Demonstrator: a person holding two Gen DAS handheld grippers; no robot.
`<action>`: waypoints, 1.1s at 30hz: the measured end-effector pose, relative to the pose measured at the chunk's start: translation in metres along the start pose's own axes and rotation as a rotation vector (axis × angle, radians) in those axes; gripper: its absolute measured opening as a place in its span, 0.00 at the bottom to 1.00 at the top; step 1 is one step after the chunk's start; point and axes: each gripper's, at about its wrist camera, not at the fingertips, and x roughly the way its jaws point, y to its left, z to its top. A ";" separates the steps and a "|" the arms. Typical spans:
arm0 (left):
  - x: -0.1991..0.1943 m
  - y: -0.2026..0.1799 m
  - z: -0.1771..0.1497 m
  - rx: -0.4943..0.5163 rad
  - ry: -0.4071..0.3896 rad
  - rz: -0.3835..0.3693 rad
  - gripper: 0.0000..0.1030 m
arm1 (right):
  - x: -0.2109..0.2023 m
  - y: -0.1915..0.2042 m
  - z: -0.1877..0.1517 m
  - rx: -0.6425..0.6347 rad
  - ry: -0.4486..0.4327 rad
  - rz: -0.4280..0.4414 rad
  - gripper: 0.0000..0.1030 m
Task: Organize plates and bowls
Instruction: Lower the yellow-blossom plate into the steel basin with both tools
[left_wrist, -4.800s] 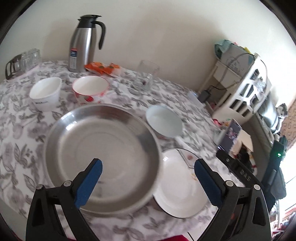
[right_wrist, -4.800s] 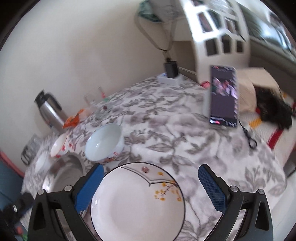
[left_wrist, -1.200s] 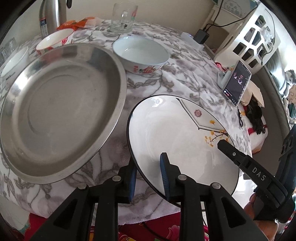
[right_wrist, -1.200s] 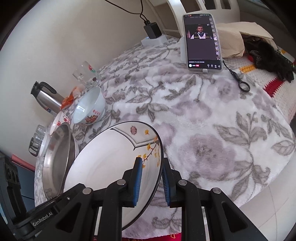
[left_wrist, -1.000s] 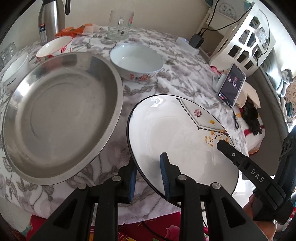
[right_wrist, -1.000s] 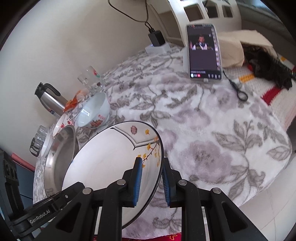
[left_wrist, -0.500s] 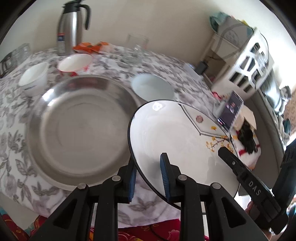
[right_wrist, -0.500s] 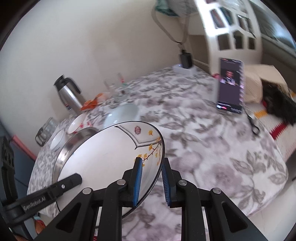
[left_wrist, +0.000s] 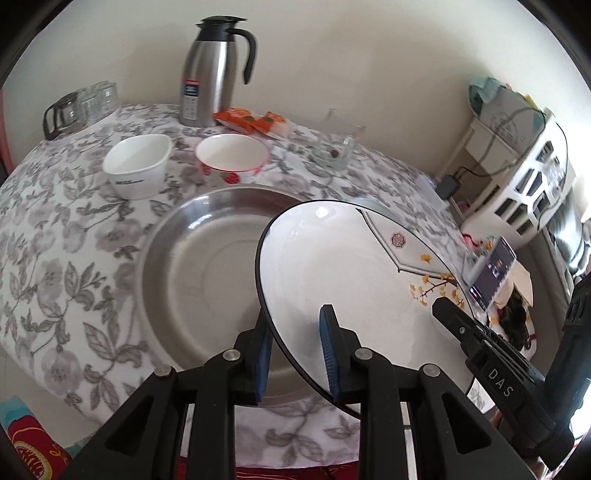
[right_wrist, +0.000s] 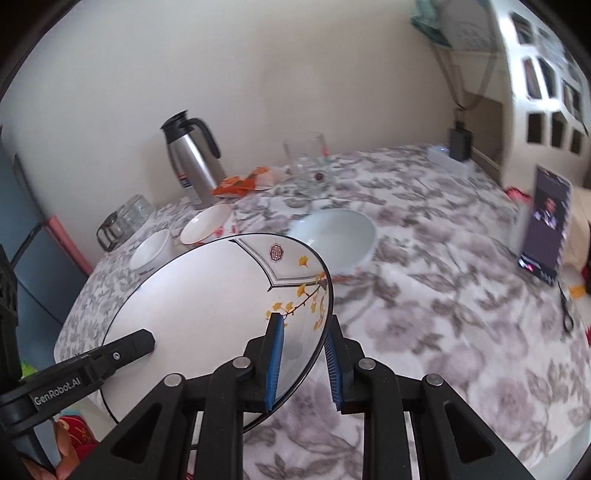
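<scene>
Left wrist view: the left tongs (left_wrist: 297, 347) clench the near rim of the white plate (left_wrist: 343, 266), held in the air over the steel tray (left_wrist: 192, 266); nothing is stacked yet.

Right wrist view: the right tongs (right_wrist: 303, 360) grasp the plate's opposite rim (right_wrist: 207, 295). Three bowls, including the pale bowl (right_wrist: 340, 229), wait on the desk (right_wrist: 443, 332).

Steel thermos jug (left_wrist: 212, 74), orange snack packets (left_wrist: 255, 122), glass mug (left_wrist: 338, 142), propped phone (right_wrist: 546, 230).

White plate (left_wrist: 343, 266) tilted above steel pan (left_wrist: 199, 266)
</scene>
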 end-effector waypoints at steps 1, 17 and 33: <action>-0.001 0.005 0.002 -0.008 -0.003 0.004 0.25 | 0.003 0.005 0.002 -0.011 0.001 0.006 0.24; 0.011 0.058 0.010 -0.124 0.079 0.045 0.26 | 0.047 0.043 0.005 -0.084 0.074 0.046 0.24; 0.033 0.080 0.007 -0.186 0.175 0.096 0.27 | 0.080 0.049 -0.005 -0.094 0.138 0.079 0.23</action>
